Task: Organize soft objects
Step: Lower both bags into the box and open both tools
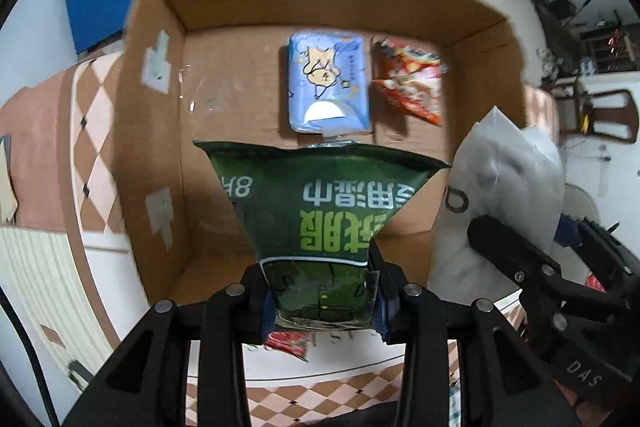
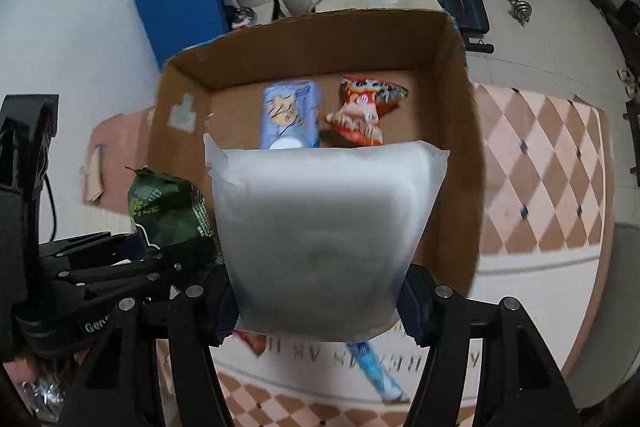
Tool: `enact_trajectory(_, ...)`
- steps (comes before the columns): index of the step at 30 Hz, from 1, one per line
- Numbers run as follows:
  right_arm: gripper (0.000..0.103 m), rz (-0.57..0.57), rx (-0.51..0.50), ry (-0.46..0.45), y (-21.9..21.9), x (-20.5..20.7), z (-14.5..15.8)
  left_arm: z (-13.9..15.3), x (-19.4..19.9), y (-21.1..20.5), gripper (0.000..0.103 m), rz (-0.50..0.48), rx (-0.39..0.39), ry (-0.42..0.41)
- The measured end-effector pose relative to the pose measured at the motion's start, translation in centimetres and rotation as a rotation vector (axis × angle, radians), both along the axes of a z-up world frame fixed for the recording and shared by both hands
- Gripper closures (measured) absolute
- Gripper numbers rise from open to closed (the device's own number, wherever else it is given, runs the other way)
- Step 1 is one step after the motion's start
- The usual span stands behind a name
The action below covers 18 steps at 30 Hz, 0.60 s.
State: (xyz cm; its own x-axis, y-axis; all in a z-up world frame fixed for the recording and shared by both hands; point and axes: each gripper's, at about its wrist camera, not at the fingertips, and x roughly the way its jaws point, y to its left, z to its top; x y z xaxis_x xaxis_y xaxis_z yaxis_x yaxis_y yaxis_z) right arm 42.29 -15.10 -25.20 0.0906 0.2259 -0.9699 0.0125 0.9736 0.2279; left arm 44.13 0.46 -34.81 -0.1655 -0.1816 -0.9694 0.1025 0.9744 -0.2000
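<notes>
The left gripper (image 1: 320, 291) jaws clamp a green crinkly wipes pack (image 1: 320, 203); the right gripper (image 2: 318, 301) jaws squeeze a soft white translucent pack (image 2: 320, 227). Ahead gapes the brown cardboard box (image 1: 160, 131): best lower each into bare floor beside the blue tissue pack (image 1: 328, 79).

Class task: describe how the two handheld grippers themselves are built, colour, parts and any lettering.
Both are black plastic linkages joined by round silver rivets, with dark blue finger pads. The left gripper shows white "Gen" lettering on its body; the right gripper reads "DAS".
</notes>
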Motion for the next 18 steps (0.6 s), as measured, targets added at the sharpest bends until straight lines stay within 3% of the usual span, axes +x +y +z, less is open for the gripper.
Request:
enact_trajectory(5, 0.036, 0.044, -0.053, 0.080, 1.1, 3.0, -4.3, -4.0, 1.3, -0.3, 0.069, -0.024, 0.030, 0.079)
enact_trajectory(10, 0.036, 0.079, -0.091, 0.135, 1.7, 3.4, -7.6, -6.5, 1.2, -0.1, 0.069, -0.051, 0.045, 0.115)
enact_trajectory(16, 0.035, 0.107, -0.084, 0.189, 1.9, 3.9, -10.0, -7.7, 1.2, 0.6, 0.067, -0.052, 0.056, 0.131)
enact_trajectory(18, 0.030, 0.118, -0.081, 0.206, 1.9, 4.1, -10.5, -7.7, 1.1, 1.2, 0.066, -0.031, 0.025, 0.148)
